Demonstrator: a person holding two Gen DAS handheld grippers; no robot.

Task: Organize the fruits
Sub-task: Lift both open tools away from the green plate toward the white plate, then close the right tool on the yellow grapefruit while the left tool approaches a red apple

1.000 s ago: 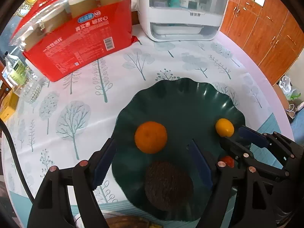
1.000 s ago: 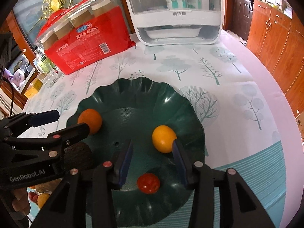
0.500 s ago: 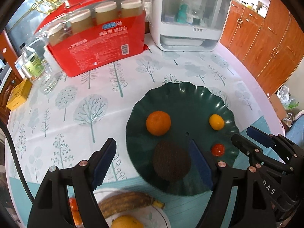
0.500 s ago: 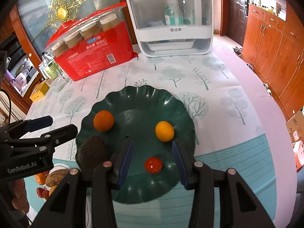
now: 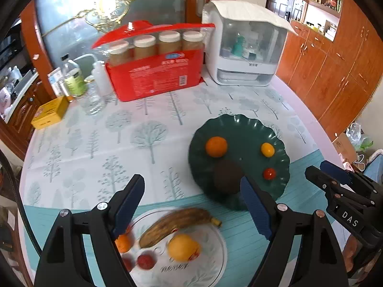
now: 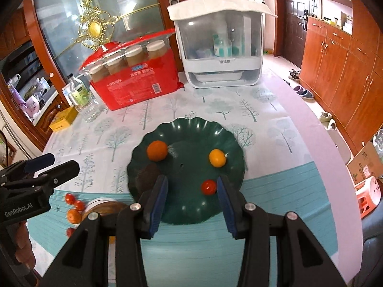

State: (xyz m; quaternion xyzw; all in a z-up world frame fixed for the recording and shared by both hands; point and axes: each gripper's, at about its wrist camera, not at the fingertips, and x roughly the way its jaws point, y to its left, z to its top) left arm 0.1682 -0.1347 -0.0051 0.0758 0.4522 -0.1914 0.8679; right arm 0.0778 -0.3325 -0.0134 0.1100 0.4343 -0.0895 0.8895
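Tree-printed tablecloth point(image 5: 148, 138) covers the round table, with wooden cabinets point(image 6: 347, 71) running down the right side of the room. Starting far left, we've got a yellow box point(image 5: 49, 116) and a few bottles point(image 5: 74, 79) at the table's edge, then the red pack of jars point(image 5: 155, 71) at the back, and the white plastic container point(image 6: 220, 55) just right of it.

Down at the near left, the white plate point(image 5: 210, 258) carries a browned banana point(image 5: 177, 222), a big orange fruit point(image 5: 183, 247), a smaller orange one point(image 5: 123, 242) and a couple of small red fruits point(image 5: 144, 262), blurred. The left gripper point(image 5: 191, 208) hangs above that plate, jaws wide apart and just been opening further, nothing between them.

Moving right, the dark green scalloped plate point(image 6: 191, 129) sits mid-table. On it: an orange point(image 6: 156, 150) at its left, a dark brown round fruit point(image 6: 146, 177) nearer, partly hidden behind a gripper finger, a small yellow-orange fruit point(image 6: 217, 157) at the right, and a little red tomato point(image 6: 208, 187) near the front. All four lie apart from one another.

The right gripper point(image 6: 191, 196) hovers over the near edge of the green plate, jaws partly apart and empty; the tomato appears just inside its right finger, whether touching I cannot tell.
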